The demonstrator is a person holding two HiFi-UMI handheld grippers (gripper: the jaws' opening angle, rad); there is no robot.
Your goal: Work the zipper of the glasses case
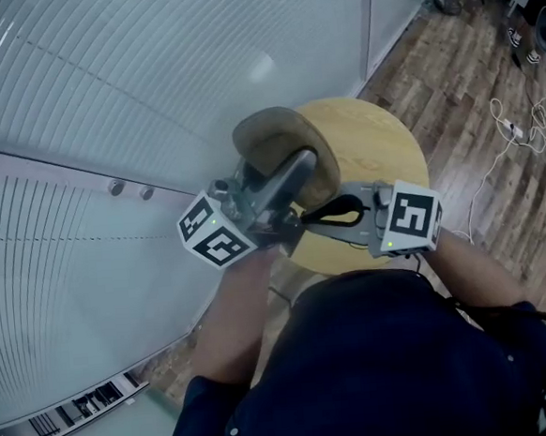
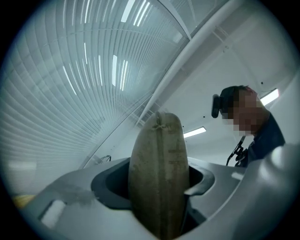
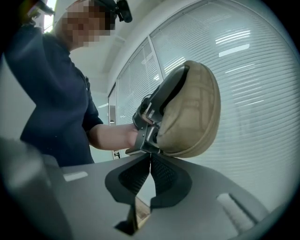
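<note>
A tan oval glasses case (image 1: 281,141) is held up on edge above the round wooden table (image 1: 384,138). My left gripper (image 1: 285,191) is shut on the case across its flat sides. The left gripper view looks along the case's seam (image 2: 159,178), which stands upright between the jaws of the left gripper (image 2: 159,197). My right gripper (image 1: 300,221) comes in from the right. It is shut, with its tips (image 3: 150,158) pinched together at the case's lower edge (image 3: 192,112), on the thin zipper pull. The pull itself barely shows. The left gripper (image 3: 154,105) clamps the case just above.
A glass wall with blinds (image 1: 104,103) runs close behind and to the left of the table. Wooden floor (image 1: 469,84) lies to the right, with a white cable and power strip (image 1: 512,128). The person's dark sleeves and torso fill the bottom of the head view.
</note>
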